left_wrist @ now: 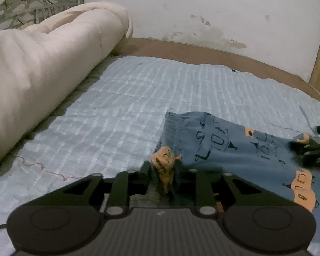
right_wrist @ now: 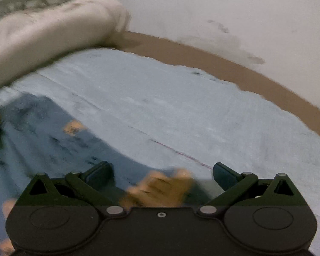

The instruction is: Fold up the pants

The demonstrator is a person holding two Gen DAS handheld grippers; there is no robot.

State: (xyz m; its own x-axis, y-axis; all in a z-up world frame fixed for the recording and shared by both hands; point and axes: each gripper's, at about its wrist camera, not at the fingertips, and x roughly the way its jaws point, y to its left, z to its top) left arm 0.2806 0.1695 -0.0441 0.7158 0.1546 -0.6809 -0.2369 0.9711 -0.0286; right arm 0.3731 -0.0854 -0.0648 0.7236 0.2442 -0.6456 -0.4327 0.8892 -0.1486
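Pants [left_wrist: 230, 149]: blue knit fabric with orange patches and dark printed marks, laid on the bed in the lower right of the left wrist view; the ribbed waistband is seen toward the frame centre. In the right wrist view the same garment [right_wrist: 53, 136] is spread across the lower left, blurred.

Left gripper [left_wrist: 163, 170]: shown at lower centre of its view. An orange fold of the pants is bunched between the fingers [left_wrist: 146, 168], which are set narrowly apart; whether the pads still press on the cloth cannot be told.

Right gripper [right_wrist: 163, 172]: fingers [right_wrist: 100, 171] are held wide apart, nothing clamped; an orange part of the pants is seen blurred below and between them. It is also seen at the right edge of the left wrist view, dark and partly cut off.

Bed cover [left_wrist: 128, 98]: pale blue, quilted, with a red thread [left_wrist: 42, 167] lying at lower left.

Rolled quilt [left_wrist: 42, 64]: cream, at upper left, before a metal headboard [left_wrist: 32, 2].

Wall [left_wrist: 202, 6]: white, stained, upper right.
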